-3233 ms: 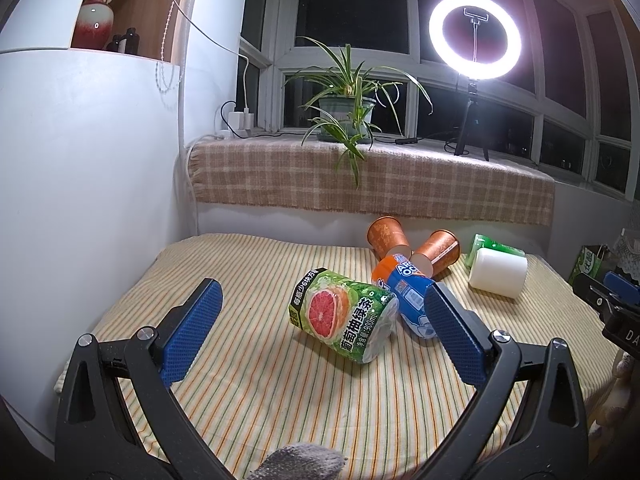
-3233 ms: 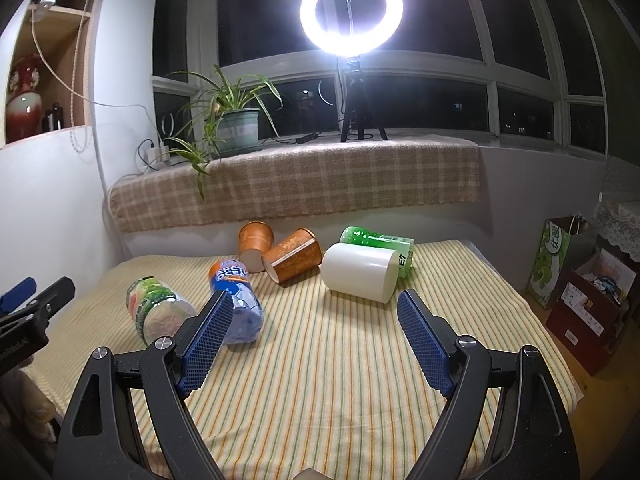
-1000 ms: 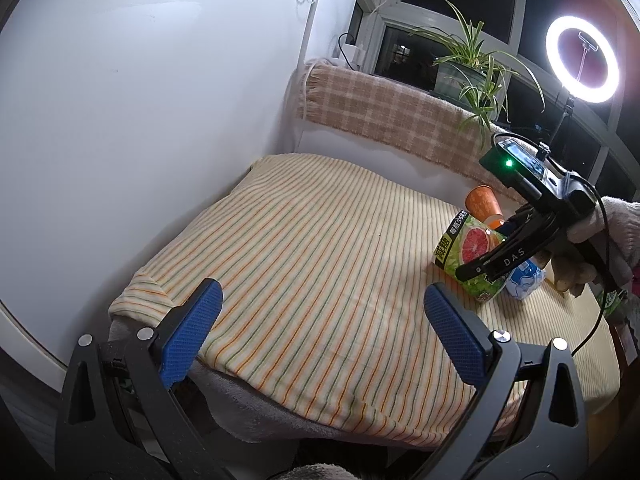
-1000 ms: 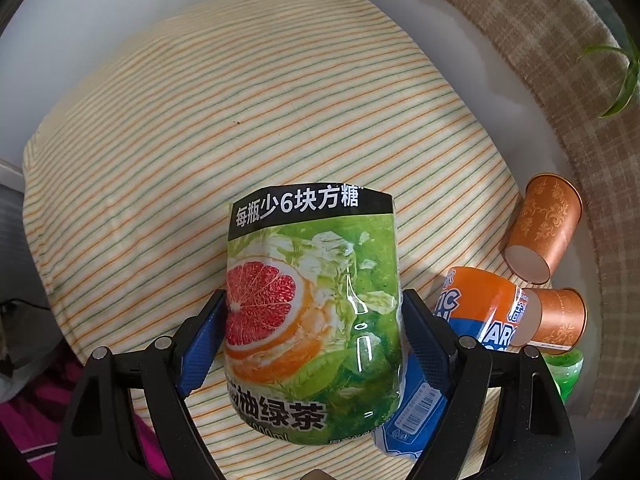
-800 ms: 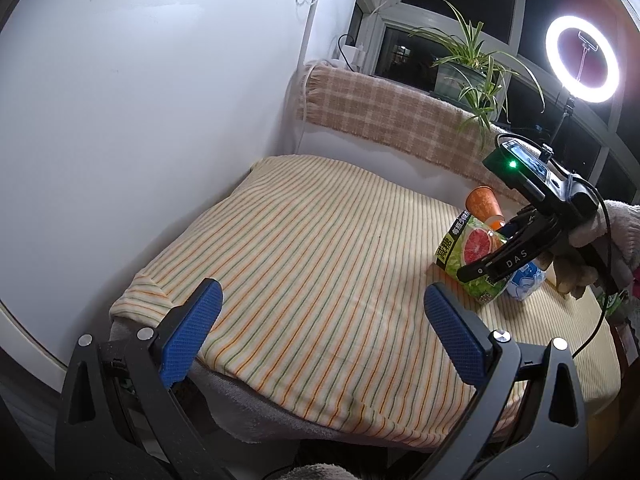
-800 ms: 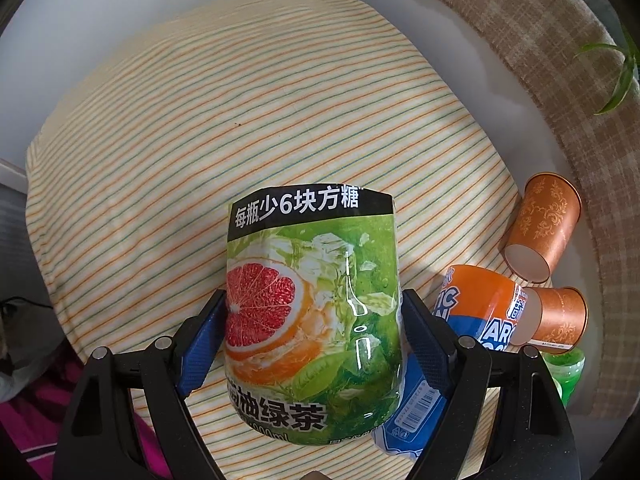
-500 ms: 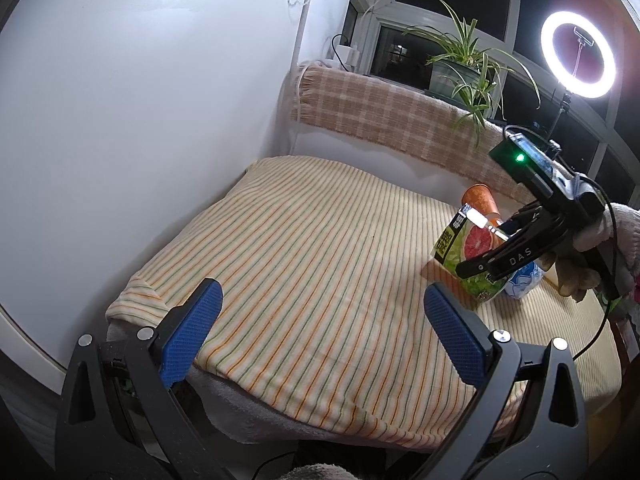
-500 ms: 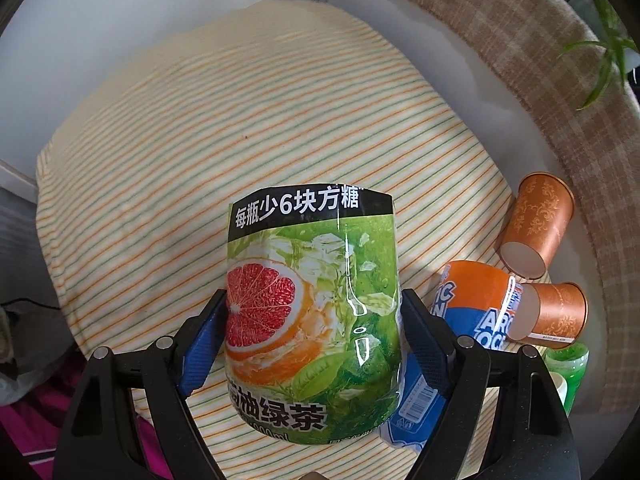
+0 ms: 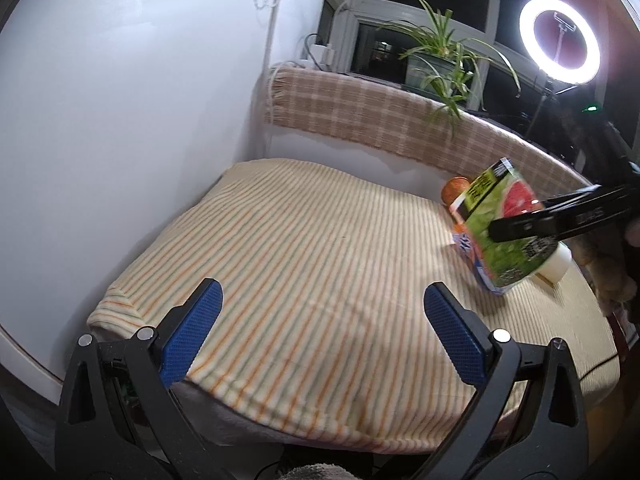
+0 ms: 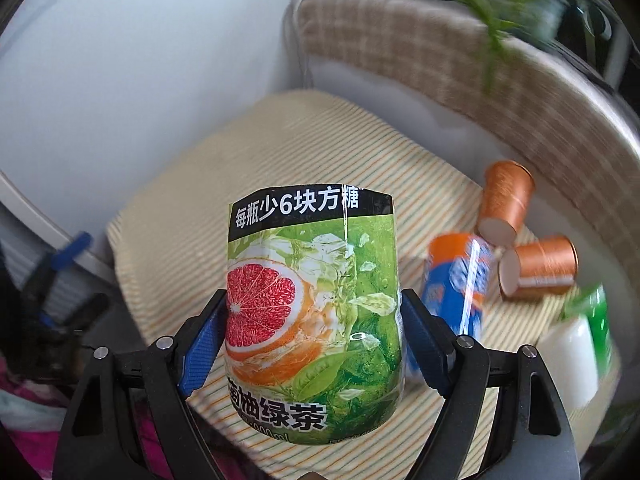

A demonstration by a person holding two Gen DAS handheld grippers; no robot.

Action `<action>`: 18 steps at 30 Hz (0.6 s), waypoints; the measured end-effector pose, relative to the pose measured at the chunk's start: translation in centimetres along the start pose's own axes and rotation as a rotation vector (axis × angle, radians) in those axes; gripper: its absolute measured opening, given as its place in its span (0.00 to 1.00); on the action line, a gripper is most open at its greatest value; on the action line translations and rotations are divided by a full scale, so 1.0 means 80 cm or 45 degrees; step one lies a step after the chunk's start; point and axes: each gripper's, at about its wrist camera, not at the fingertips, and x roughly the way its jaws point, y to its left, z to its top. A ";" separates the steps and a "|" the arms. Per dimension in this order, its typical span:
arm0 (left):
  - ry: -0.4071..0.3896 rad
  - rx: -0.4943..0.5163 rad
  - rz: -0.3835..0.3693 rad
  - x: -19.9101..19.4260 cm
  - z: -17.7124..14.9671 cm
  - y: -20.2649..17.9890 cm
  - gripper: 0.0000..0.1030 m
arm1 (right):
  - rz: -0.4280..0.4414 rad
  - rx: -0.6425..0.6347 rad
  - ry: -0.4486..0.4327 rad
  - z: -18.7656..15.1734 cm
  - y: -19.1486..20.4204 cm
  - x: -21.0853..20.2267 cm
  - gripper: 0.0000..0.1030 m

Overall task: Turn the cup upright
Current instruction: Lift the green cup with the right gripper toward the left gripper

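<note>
Right gripper (image 10: 314,344) clenched on green grapefruit-label cup (image 10: 312,312), blue pads (image 10: 202,350) pressed against both sides, centre of right wrist frame. Cup held off the striped cloth (image 10: 320,140), black band end pointing away from camera. In left wrist view same cup (image 9: 502,228) at right edge of frame, tilted, black band up-left, crossed by the black finger (image 9: 560,218) of the right gripper. Left gripper (image 9: 320,334) spread wide, nothing between its blue pads (image 9: 190,332), hanging over near edge of cloth at bottom of frame. Two copper cups (image 10: 506,206) lying on sides at right of right wrist frame; orange-blue bottle (image 10: 458,284) beside them, blurred. White cylinder (image 10: 570,360) at lower right, blurred. Ring light (image 9: 559,38) upper right and potted plant (image 9: 438,56) on the sill in left wrist view.
</note>
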 end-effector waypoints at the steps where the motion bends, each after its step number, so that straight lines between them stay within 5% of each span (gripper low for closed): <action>1: 0.001 0.007 -0.008 0.001 0.001 -0.004 0.99 | 0.013 0.054 -0.031 -0.012 -0.010 -0.015 0.80; 7: 0.007 0.055 -0.067 0.006 0.001 -0.035 0.99 | 0.022 0.417 -0.114 -0.073 -0.052 -0.049 0.80; 18: 0.056 0.148 -0.204 0.016 -0.002 -0.097 0.99 | 0.014 0.907 -0.061 -0.173 -0.137 -0.036 0.81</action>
